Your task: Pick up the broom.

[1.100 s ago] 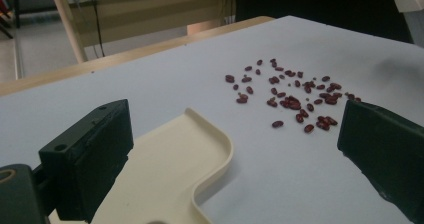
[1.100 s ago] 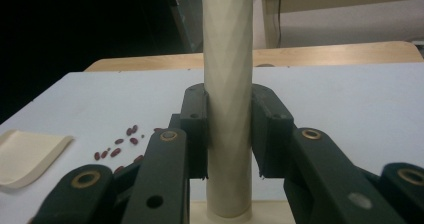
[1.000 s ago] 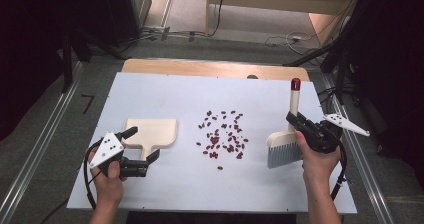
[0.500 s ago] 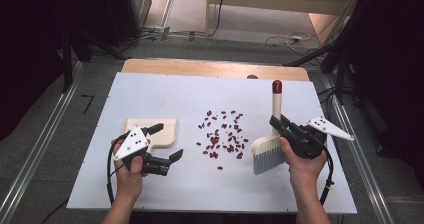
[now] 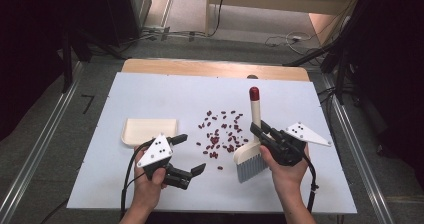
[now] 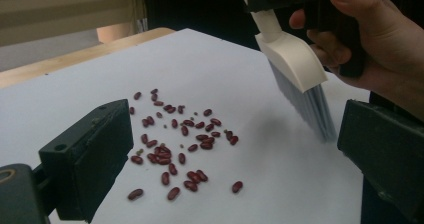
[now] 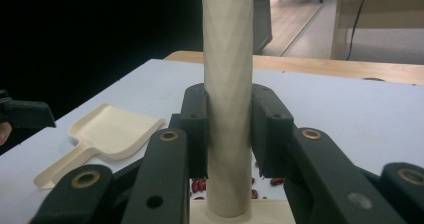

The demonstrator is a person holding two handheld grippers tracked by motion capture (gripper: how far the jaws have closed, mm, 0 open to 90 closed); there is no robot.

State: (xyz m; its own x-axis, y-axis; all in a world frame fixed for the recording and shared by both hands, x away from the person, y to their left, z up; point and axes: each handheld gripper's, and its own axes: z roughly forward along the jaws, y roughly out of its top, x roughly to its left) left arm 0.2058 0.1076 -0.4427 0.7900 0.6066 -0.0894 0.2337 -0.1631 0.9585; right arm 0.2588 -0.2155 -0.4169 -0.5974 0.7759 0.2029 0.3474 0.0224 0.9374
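Just left of the right gripper [image 5: 261,132], clenched on the upright brush [image 5: 251,151]: red beans [image 5: 220,134], all unswept. Behind the left gripper [image 5: 192,153], jaws apart and holding nothing: the cream dustpan [image 5: 145,130], not yet picked up. Sweeping barely begun.

The worktop [image 5: 150,89] is a white sheet-covered surface with a strip of bare wood along its far edge. A scatter of red beans [image 5: 220,134] lies loose near its middle. A cream dustpan [image 5: 145,130] rests flat on the sheet just left of the beans, and the grey bristles of a cream brush [image 5: 250,159] meet the sheet at the beans' right edge.
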